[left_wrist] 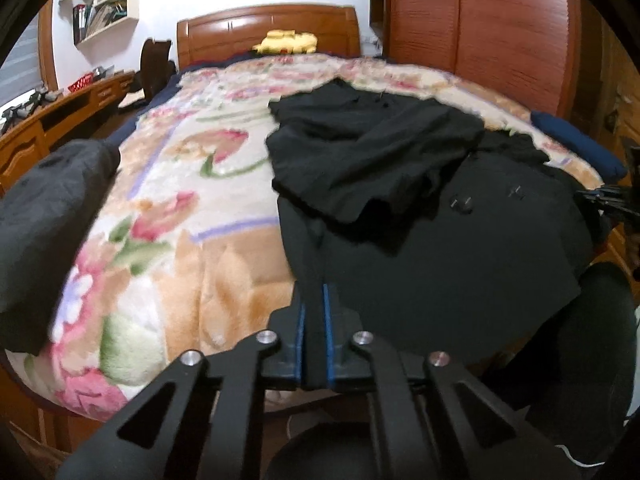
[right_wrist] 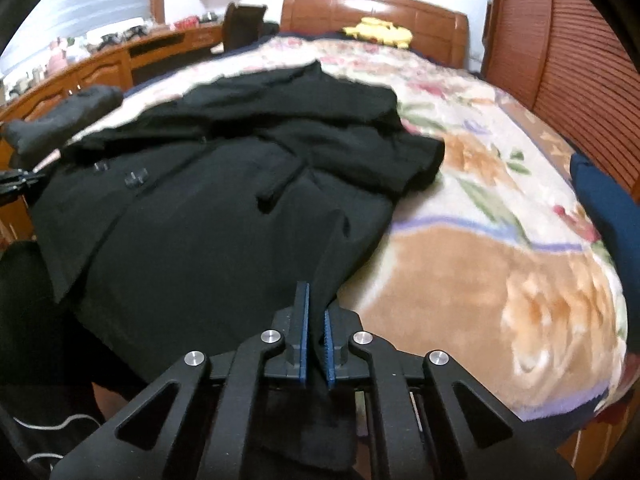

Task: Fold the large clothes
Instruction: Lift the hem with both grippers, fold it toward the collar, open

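Observation:
A large black buttoned coat [left_wrist: 420, 216] lies on the floral blanket [left_wrist: 180, 184] of the bed, sleeves folded across its upper part. My left gripper [left_wrist: 315, 300] is shut on the coat's bottom hem at its left corner. In the right wrist view the same coat [right_wrist: 208, 200] spreads left of centre. My right gripper [right_wrist: 316, 304] is shut on the coat's bottom hem at its right corner, the cloth pinched between the blue pads. Both hold the hem at the foot edge of the bed.
A grey garment [left_wrist: 48, 208] lies at the bed's left edge. A blue cloth [right_wrist: 608, 216] lies at the right edge. A yellow item [left_wrist: 288, 42] sits by the wooden headboard [left_wrist: 268, 28]. A wooden desk [left_wrist: 60, 120] stands left, a wardrobe [left_wrist: 480, 32] right.

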Demonstrator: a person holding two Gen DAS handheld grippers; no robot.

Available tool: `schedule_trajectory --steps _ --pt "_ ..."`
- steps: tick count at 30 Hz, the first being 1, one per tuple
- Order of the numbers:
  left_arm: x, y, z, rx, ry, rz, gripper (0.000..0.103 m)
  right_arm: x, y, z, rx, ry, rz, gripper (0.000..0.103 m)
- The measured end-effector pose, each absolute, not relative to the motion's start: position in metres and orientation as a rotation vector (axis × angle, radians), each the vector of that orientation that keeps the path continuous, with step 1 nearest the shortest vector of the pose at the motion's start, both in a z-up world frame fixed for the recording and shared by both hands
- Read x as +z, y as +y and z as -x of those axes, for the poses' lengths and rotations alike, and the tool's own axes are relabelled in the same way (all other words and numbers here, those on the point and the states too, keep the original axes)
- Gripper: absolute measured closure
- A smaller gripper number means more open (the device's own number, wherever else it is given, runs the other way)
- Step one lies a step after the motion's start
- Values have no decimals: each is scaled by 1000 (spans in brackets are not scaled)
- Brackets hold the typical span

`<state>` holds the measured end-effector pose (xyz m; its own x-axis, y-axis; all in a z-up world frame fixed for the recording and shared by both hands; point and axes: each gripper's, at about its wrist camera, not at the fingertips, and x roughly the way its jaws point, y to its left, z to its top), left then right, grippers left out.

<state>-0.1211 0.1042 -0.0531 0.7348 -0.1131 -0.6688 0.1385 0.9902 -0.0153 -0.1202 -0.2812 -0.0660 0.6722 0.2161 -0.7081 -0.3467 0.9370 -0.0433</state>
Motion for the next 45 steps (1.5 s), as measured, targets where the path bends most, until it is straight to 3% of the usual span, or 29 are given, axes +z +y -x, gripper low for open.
schedule_trajectory --steps 18,28,36,45 --pt "94 90 181 -133 363 -36 103 71 -289 153 386 438 72 102" --pt "150 94 189 -122 248 -44 103 125 -302 170 373 329 66 101" --pt "151 98 181 -108 251 -48 103 140 -300 165 364 315 92 101" --pt "98 107 100 -52 391 -38 103 94 -295 86 320 461 114 101"
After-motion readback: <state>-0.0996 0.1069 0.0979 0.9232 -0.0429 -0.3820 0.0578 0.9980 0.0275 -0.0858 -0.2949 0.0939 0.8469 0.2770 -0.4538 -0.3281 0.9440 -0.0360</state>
